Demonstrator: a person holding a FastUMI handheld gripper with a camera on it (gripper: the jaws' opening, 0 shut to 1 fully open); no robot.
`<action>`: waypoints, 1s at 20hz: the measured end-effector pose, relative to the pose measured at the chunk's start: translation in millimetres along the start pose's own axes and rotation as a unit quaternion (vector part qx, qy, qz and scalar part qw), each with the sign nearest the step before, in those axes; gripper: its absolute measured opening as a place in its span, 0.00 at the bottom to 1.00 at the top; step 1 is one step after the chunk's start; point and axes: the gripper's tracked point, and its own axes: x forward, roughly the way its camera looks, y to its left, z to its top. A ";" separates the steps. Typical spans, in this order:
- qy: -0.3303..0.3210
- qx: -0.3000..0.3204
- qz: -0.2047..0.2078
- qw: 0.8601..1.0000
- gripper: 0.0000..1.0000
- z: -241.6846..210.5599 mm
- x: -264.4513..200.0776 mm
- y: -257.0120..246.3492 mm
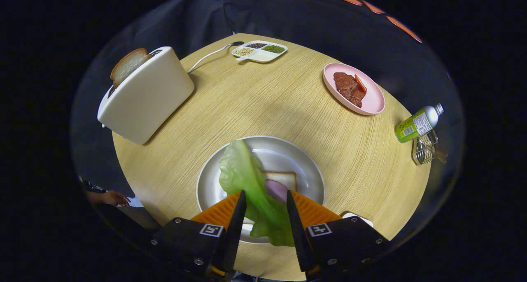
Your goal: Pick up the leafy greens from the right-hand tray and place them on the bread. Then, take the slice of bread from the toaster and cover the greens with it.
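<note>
A pale green lettuce leaf (243, 171) sits between the fingers of my gripper (265, 193), which is shut on its lower part. The leaf reaches ahead past the fingertips over a white plate (313, 171). On that plate, just ahead of the fingers, lies a slice of bread (284, 177) with a pink slice of ham (276, 190) on it; the leaf hides part of both. Far to the left stands a cream toaster (144, 92) with a slice of bread (128, 64) sticking up from its slot.
A pink plate (372, 103) holding brown meat lies far right on the round wooden table (263, 105). A divided dish of beans (259, 50) sits at the back by the toaster's cord. A green bottle (418, 123) and a wire holder (424, 148) are at the right edge. A person's hand (109, 197) rests near left.
</note>
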 end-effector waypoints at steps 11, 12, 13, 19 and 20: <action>0.024 -0.048 -0.003 0.999 0.61 -28.8 2.6 8.5; 0.017 -0.046 -0.014 0.999 0.61 -24.5 4.8 2.1; 0.019 -0.036 -0.012 0.999 0.61 -24.2 4.1 1.8; -0.046 0.004 -0.003 0.999 0.61 17.6 -30.3 7.7; -0.055 0.008 0.002 0.998 0.61 27.4 -39.4 12.1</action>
